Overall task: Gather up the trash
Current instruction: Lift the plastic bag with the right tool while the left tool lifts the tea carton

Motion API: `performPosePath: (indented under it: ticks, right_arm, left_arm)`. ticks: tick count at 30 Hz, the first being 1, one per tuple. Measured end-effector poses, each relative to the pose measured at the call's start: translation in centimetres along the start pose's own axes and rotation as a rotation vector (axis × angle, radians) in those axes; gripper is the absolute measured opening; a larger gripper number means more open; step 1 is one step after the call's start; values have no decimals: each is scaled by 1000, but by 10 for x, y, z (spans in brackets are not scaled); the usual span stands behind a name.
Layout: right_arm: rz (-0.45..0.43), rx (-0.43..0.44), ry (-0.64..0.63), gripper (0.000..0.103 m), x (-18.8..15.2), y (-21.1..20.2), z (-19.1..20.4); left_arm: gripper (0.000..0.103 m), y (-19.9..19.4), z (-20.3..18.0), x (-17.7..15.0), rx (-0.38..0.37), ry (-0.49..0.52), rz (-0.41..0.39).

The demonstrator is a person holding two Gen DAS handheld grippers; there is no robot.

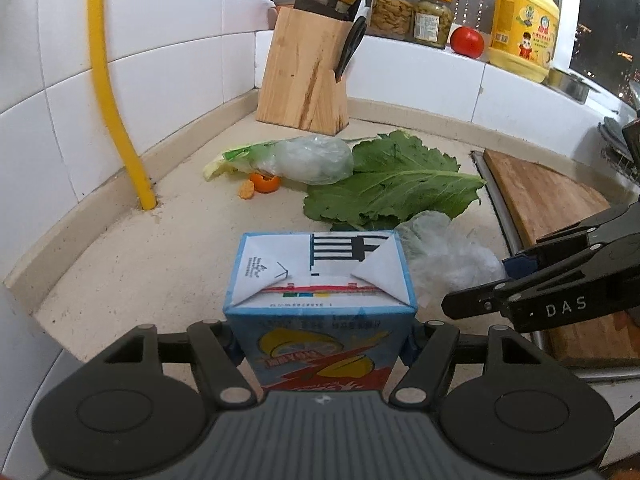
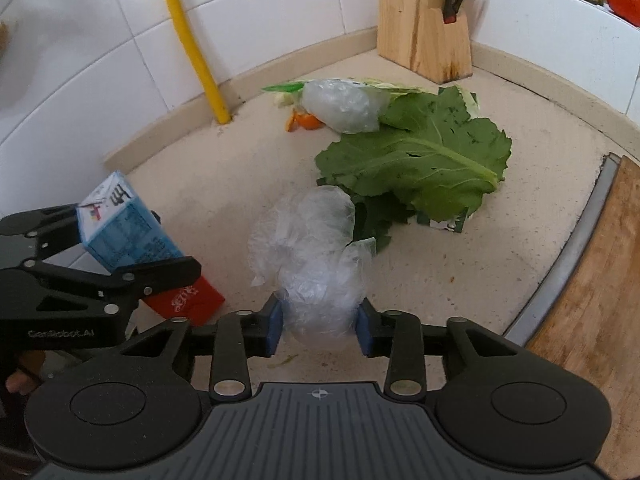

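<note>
Blue-red drink carton (image 1: 320, 312) clamped upright, top flaps folded; crumpled clear plastic (image 2: 316, 264).

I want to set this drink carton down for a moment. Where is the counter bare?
Bare counter lies between the yellow pipe and the carton, and right of the crumpled plastic bag up to the cutting board. The middle is crowded: green leaves, wrapped vegetable, orange peel.

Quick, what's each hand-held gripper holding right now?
Left hand-held gripper: shut on the juice carton.
Right hand-held gripper: around the crumpled plastic wrap; grip unclear.
</note>
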State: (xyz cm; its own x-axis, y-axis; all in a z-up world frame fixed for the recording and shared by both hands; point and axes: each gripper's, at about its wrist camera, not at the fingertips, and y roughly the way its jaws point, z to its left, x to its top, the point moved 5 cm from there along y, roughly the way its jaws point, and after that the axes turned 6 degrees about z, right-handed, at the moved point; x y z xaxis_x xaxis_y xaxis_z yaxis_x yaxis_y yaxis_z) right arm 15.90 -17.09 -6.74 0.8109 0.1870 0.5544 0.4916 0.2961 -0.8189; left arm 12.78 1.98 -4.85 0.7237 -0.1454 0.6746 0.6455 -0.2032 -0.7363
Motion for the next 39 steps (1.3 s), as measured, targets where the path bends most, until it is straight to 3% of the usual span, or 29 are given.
performPosePath:
  ticks: [3,6,11,14,15,18,39]
  right_arm:
    - [14,-1,0,53,-2,6,-2]
    - [15,-6,2,64,-5,9,-4]
    - [10,-3,10,67,-8,11,-5]
    - [14,-10,17,60,-10,13,-7]
    - [13,-18,14,50,-10,13,-8]
    - [19,-15,39,41,-12,10,-10]
    - [-23,-37,50,37,-8,-13,8]
  left_arm:
    - [64,5,-2,0,15,9,12]
    - [68,10,-3,0,29,17,14]
    - [74,16,-8,0,42,32,11]
    - [71,20,-8,1,53,28,-5]
    - [67,21,-8,0,49,21,-3]
    - [62,20,-5,0,26,-10,-9]
    - [62,-27,4,-24,53,-75,-91]
